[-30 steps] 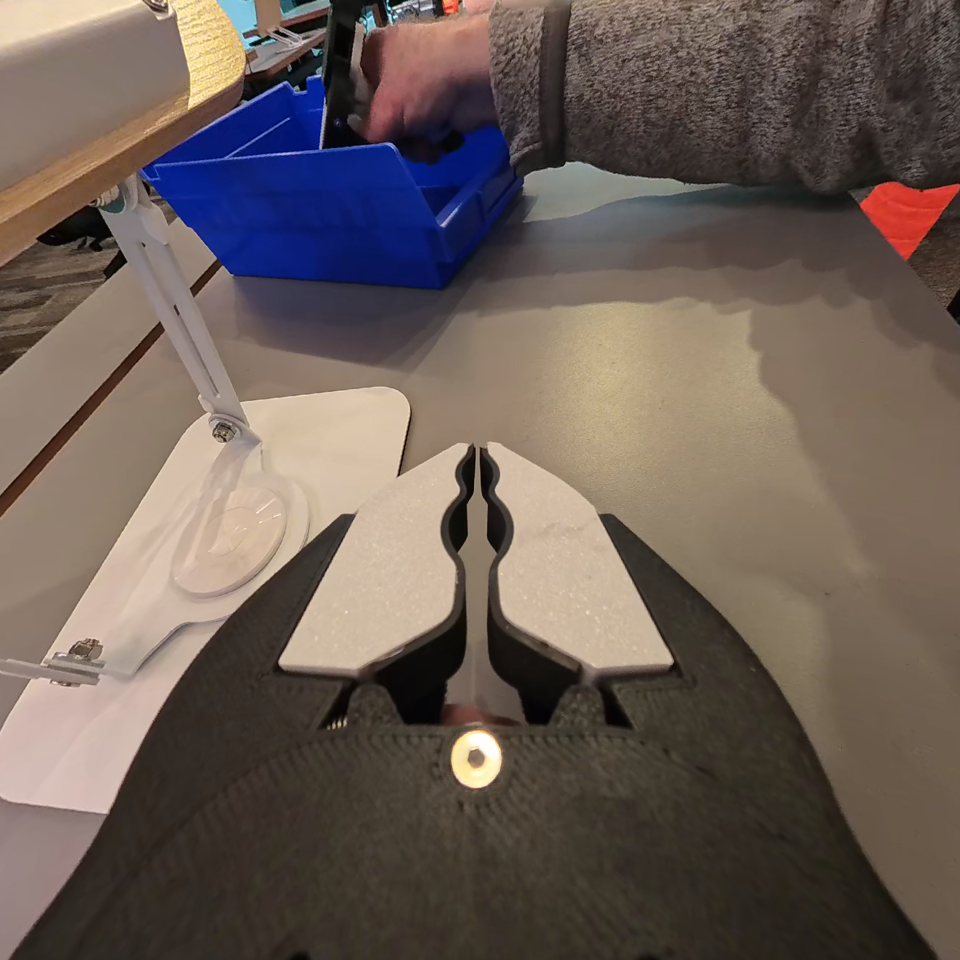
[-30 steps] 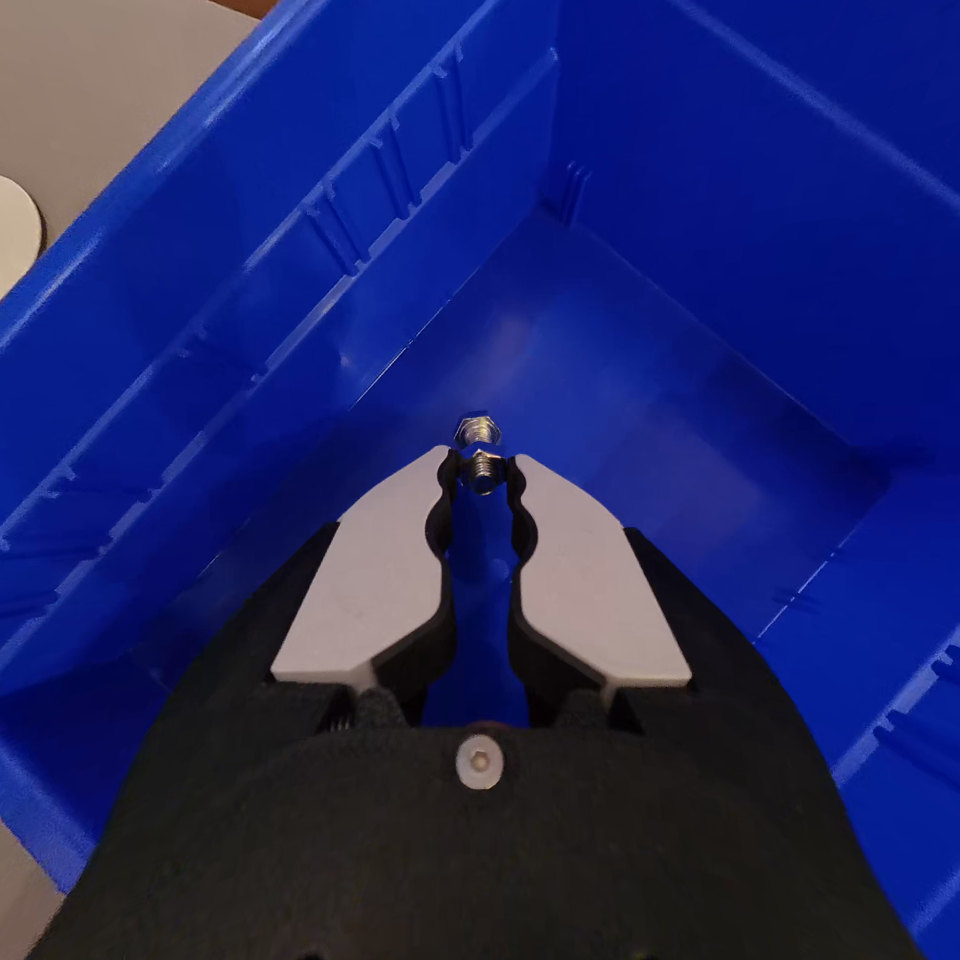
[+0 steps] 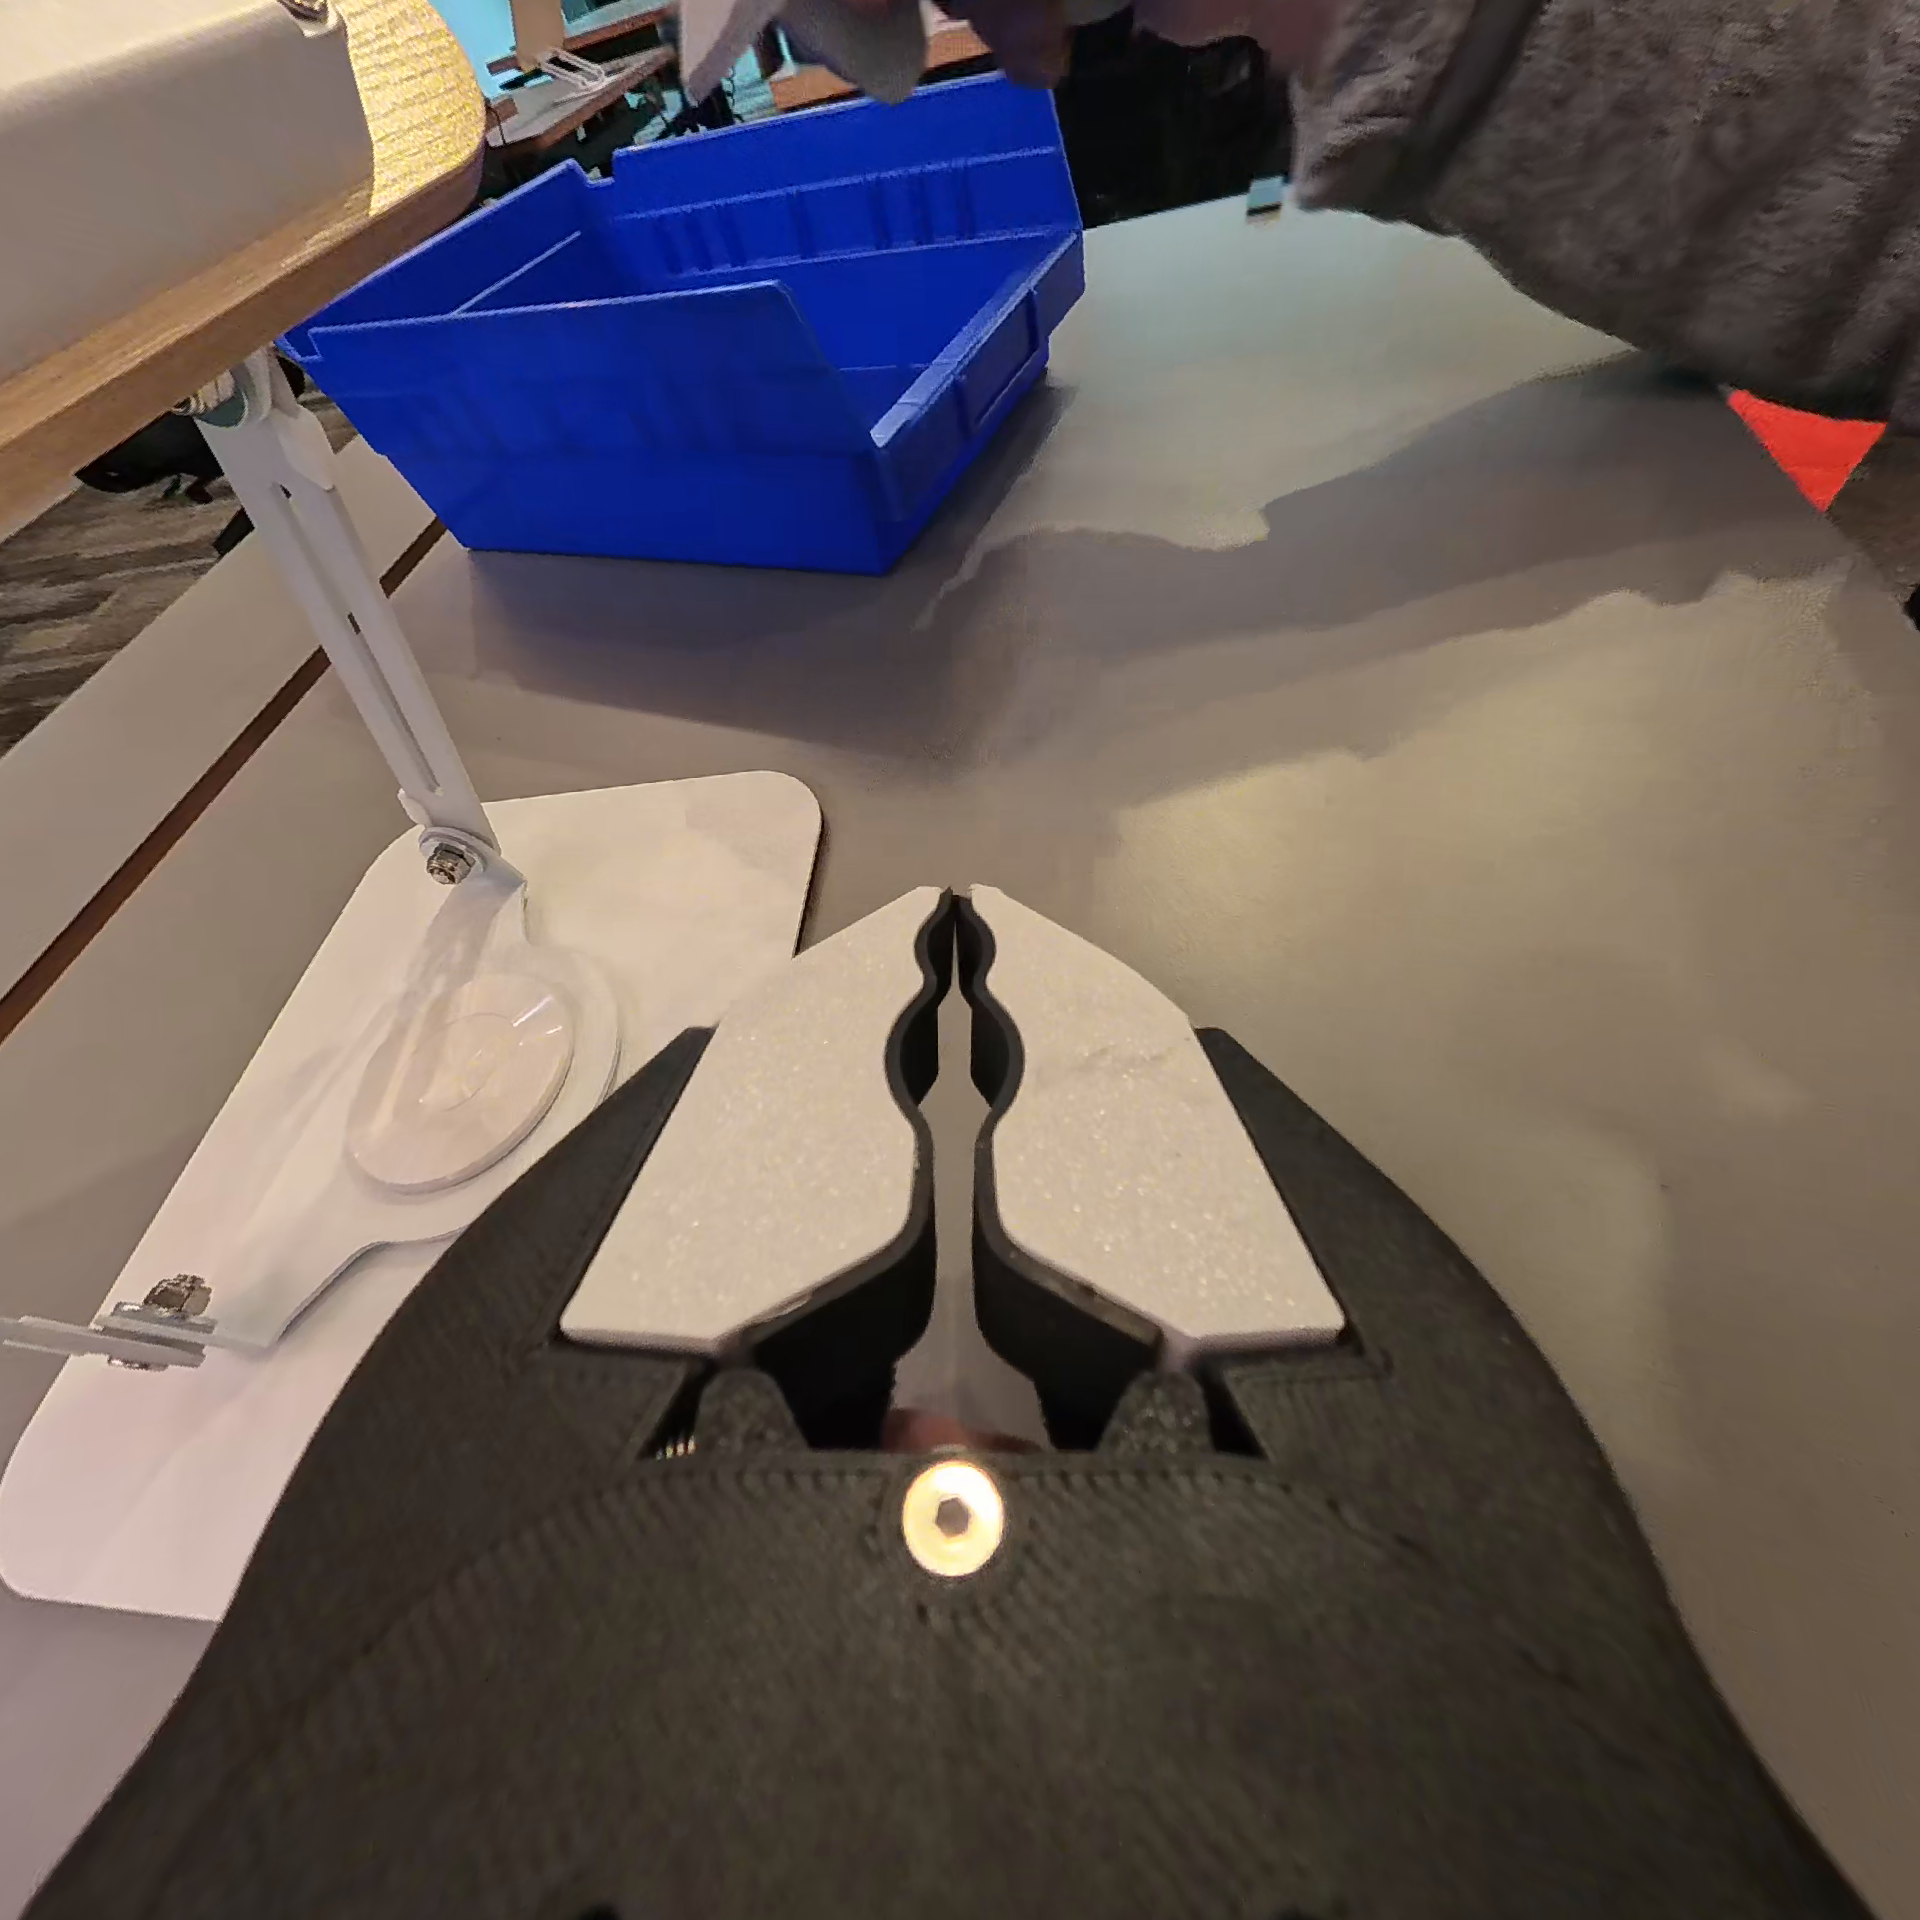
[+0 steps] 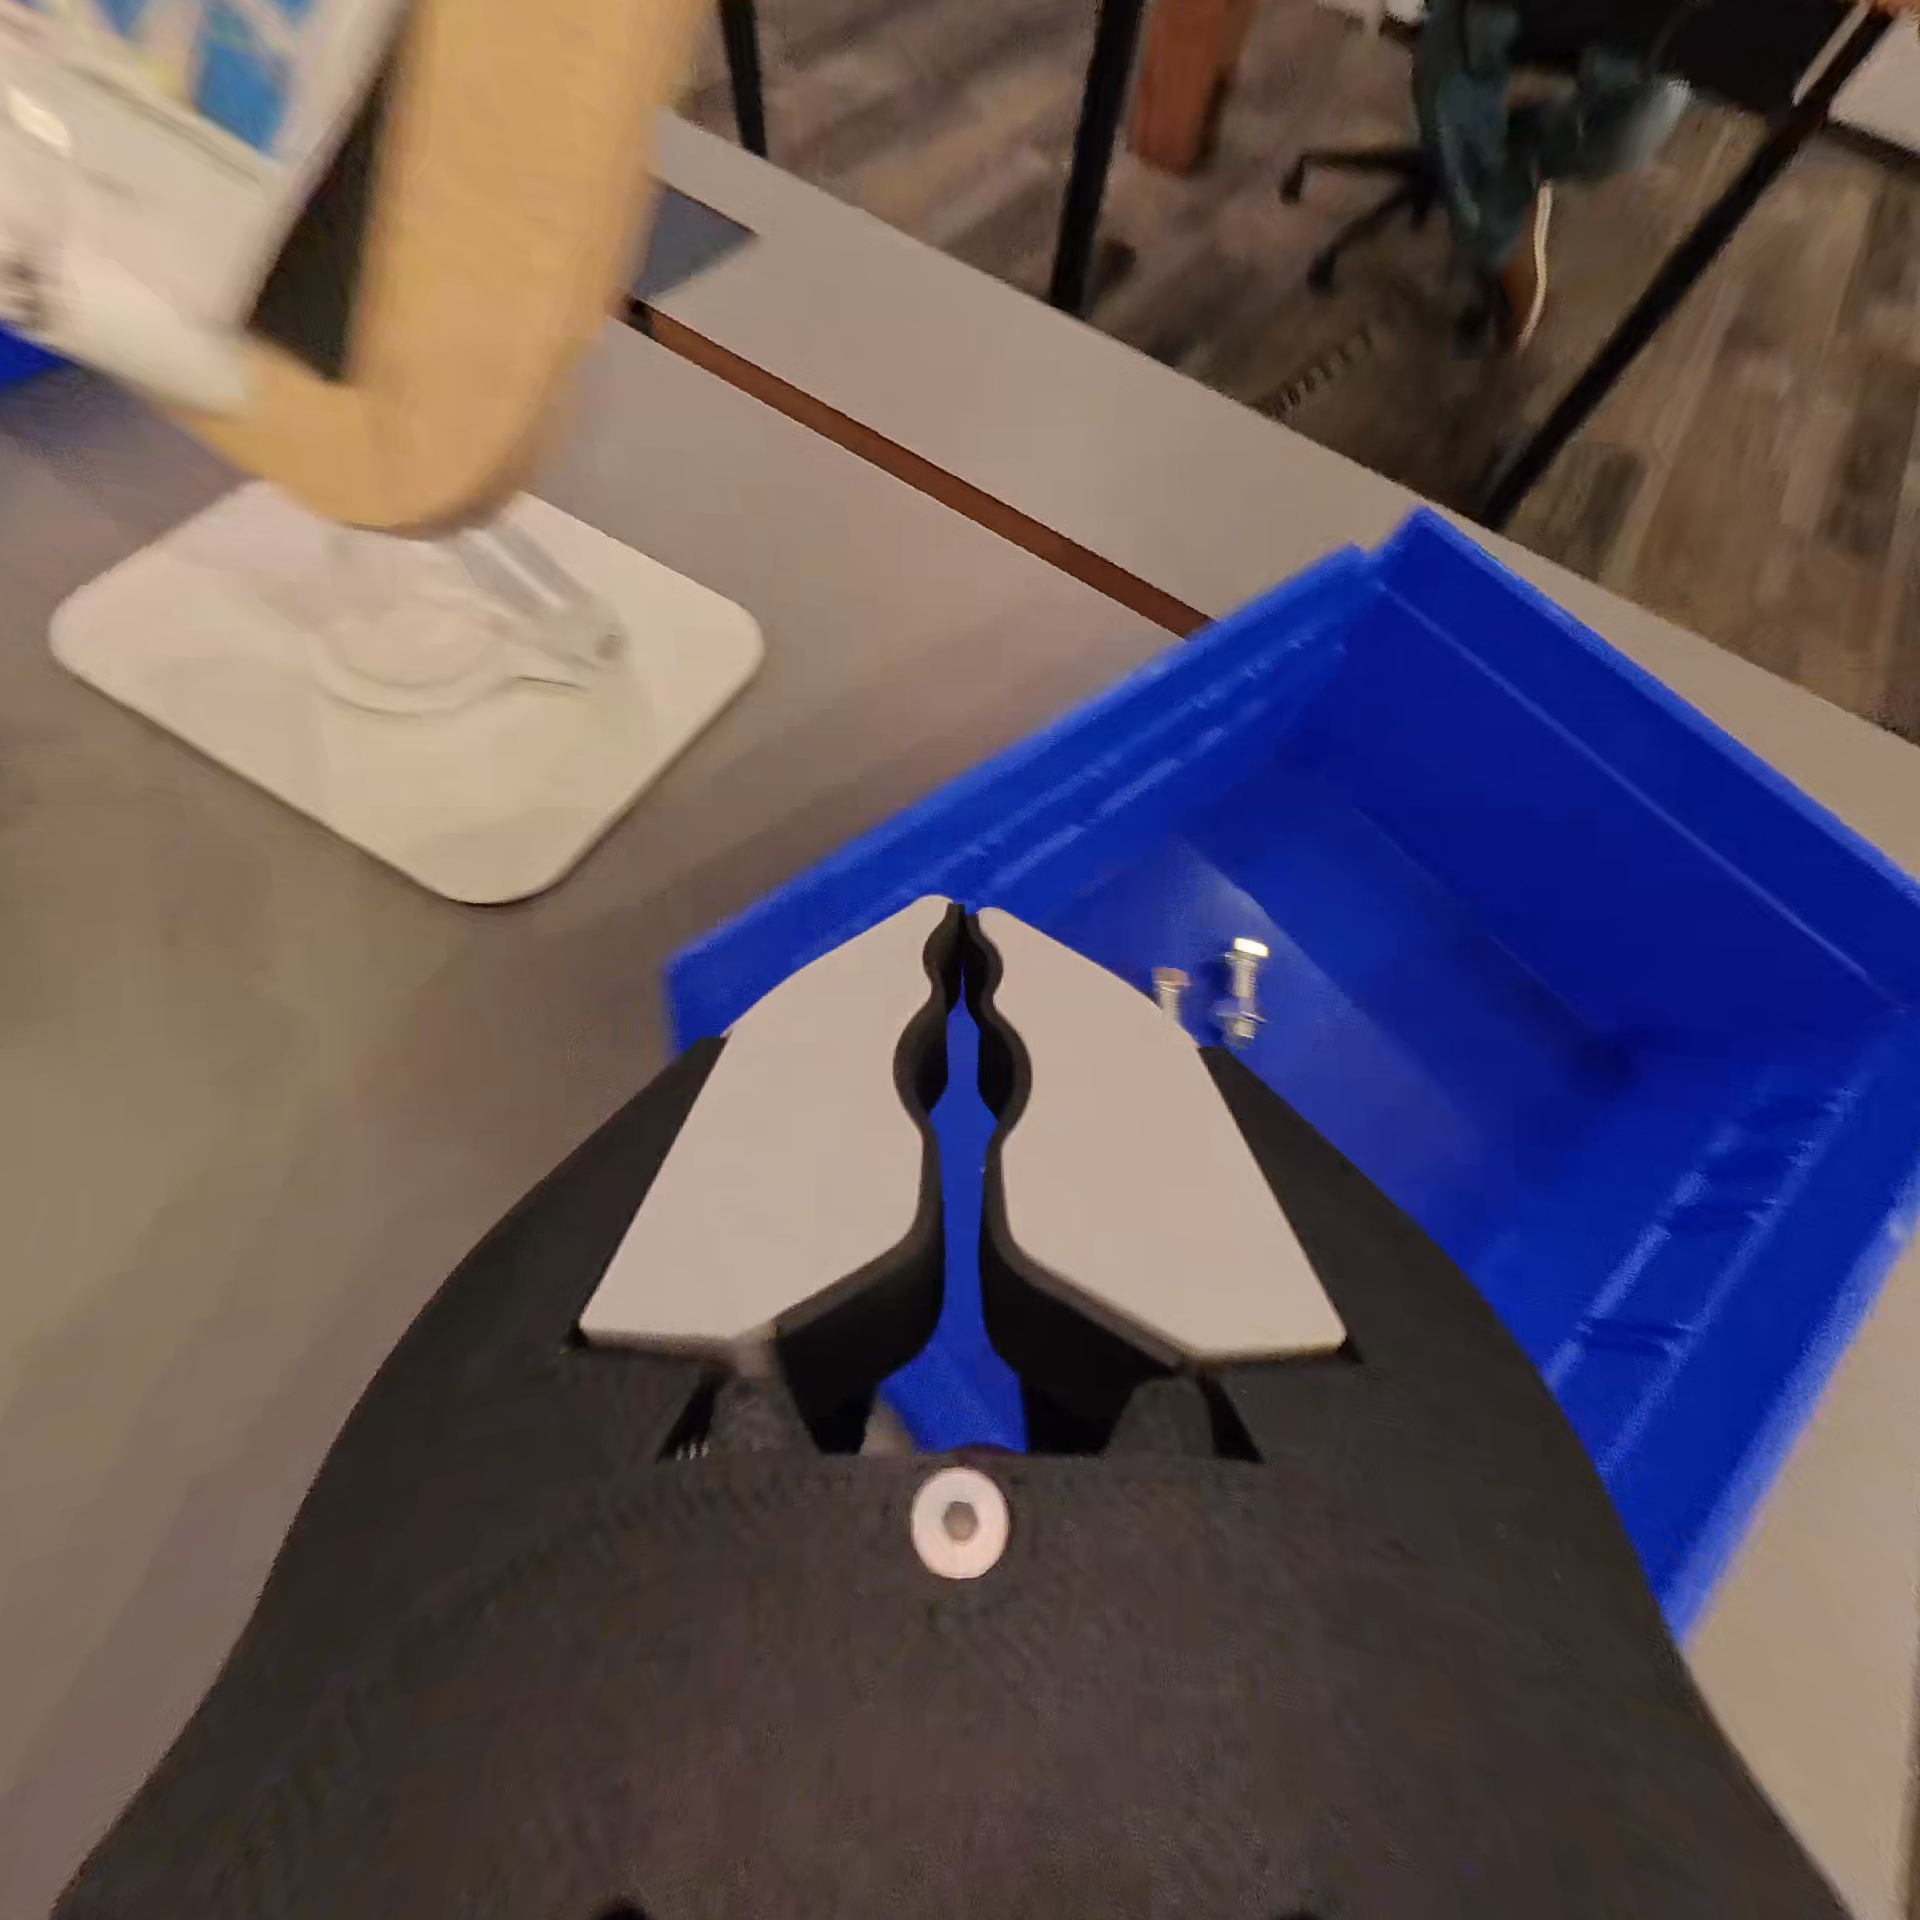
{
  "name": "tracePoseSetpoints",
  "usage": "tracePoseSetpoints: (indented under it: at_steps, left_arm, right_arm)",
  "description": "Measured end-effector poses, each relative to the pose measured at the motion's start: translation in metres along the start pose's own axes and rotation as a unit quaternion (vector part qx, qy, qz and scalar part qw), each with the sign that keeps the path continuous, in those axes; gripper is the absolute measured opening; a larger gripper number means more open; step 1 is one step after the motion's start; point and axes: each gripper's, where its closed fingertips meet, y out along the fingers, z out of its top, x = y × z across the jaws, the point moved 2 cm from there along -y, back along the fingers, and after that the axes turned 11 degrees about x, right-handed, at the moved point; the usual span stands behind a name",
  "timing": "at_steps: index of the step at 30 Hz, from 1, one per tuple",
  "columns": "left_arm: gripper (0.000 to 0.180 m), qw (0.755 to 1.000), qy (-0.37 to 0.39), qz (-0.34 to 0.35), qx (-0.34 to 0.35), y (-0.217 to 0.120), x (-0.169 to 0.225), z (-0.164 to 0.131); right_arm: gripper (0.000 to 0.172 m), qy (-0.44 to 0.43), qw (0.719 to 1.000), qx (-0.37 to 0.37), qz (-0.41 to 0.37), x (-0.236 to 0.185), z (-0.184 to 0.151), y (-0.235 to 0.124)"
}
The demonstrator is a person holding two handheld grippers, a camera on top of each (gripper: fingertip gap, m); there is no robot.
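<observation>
Left wrist view, left to right: white stand base plate flat on the grey table, a slotted white arm bolted to it and rising to a wooden board at top left. Small nut and bolt on the bracket at the plate's near-left end. Blue bin far centre-left, well apart from the left gripper. Left gripper jaws clenched, tips together, nothing between them, low over bare table just right of the plate corner. Grey sleeve across top right, orange patch past the far-right table edge.

Right wrist view, blurred: same plate far left, right gripper centre, jaws clenched on nothing, tips over the bin's near-left wall. Two bolts lie inside the bin, just right of the fingers, not touching them.
</observation>
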Motion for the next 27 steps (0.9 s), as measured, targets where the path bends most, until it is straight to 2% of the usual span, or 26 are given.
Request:
tracePoseSetpoints:
  at_steps: [1, 4, 6, 9, 13, 17, 19, 21, 24, 27]
  left_arm:
    - [0.000, 1.000, 0.000, 0.000, 0.002, -0.001, 0.000, 0.000]
    - [0.000, 1.000, -0.007, 0.006, 0.018, -0.007, 0.000, 0.004]
    - [0.000, 1.000, -0.009, 0.014, 0.020, -0.011, -0.001, 0.007]
    - [0.000, 0.999, 0.004, 0.027, 0.022, -0.020, -0.001, 0.013]
    - [0.019, 0.997, 0.012, 0.077, 0.005, -0.049, -0.010, 0.020]
    - [0.022, 0.982, 0.047, 0.181, -0.025, -0.113, -0.040, 0.035]
    - [0.021, 0.961, 0.056, 0.260, -0.082, -0.159, -0.066, 0.034]
    - [0.020, 0.938, 0.021, 0.324, -0.119, -0.207, -0.091, 0.031]
    - [0.019, 0.903, -0.048, 0.391, -0.172, -0.264, -0.127, 0.007]
    - [0.019, 0.875, -0.148, 0.404, -0.222, -0.287, -0.152, -0.040]
  right_arm:
    - [0.000, -0.005, 1.000, 0.012, 0.016, -0.018, 0.001, -0.002]
    - [0.000, -0.042, 0.996, 0.037, 0.070, -0.073, -0.003, 0.000]
    - [0.000, -0.039, 0.988, 0.072, 0.134, -0.111, -0.005, 0.008]
    - [0.000, -0.084, 0.976, 0.063, 0.190, -0.153, -0.018, 0.025]
    - [0.000, -0.145, 0.961, 0.043, 0.232, -0.182, -0.029, 0.035]
    - [0.000, -0.132, 0.957, 0.046, 0.253, -0.190, -0.032, 0.038]
    - [0.000, -0.134, 0.956, 0.050, 0.258, -0.192, -0.032, 0.038]
    - [0.000, -0.133, 0.955, 0.052, 0.259, -0.193, -0.032, 0.038]
    - [0.000, -0.131, 0.954, 0.050, 0.266, -0.195, -0.033, 0.038]
    - [0.000, -0.130, 0.953, 0.044, 0.269, -0.196, -0.037, 0.040]
